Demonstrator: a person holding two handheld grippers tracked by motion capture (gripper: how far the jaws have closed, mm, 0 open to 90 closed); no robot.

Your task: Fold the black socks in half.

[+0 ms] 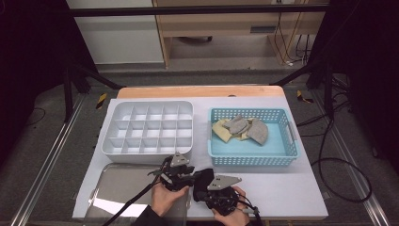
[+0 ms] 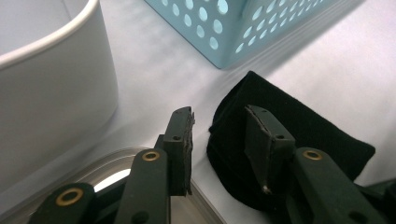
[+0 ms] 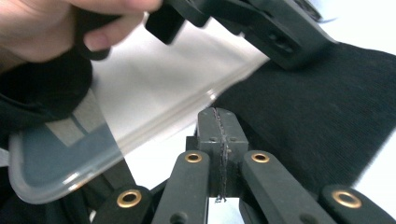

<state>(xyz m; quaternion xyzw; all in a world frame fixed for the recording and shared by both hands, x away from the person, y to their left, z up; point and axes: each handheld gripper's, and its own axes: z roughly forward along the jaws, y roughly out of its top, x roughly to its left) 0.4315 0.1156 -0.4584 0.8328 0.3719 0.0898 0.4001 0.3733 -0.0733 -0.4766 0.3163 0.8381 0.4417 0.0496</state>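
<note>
A black sock (image 1: 202, 180) lies on the white table near the front edge, between my two grippers. In the left gripper view the sock (image 2: 299, 135) spreads under the right jaw, and its edge reaches into the gap. My left gripper (image 2: 219, 126) stands open and its pads do not press on the cloth. My right gripper (image 3: 218, 119) is shut, pad against pad, with its tips at the edge of the sock (image 3: 317, 116); I see nothing between the pads. From above, the left gripper (image 1: 188, 175) and the right gripper (image 1: 209, 190) sit close together.
A white compartment box (image 1: 148, 104) stands at the back left. A blue perforated basket (image 1: 254, 160) with grey and yellow socks (image 1: 242, 126) is on the right. A clear plastic tray (image 1: 122, 188) lies at the front left, its rim (image 3: 140, 135) beside the right jaws.
</note>
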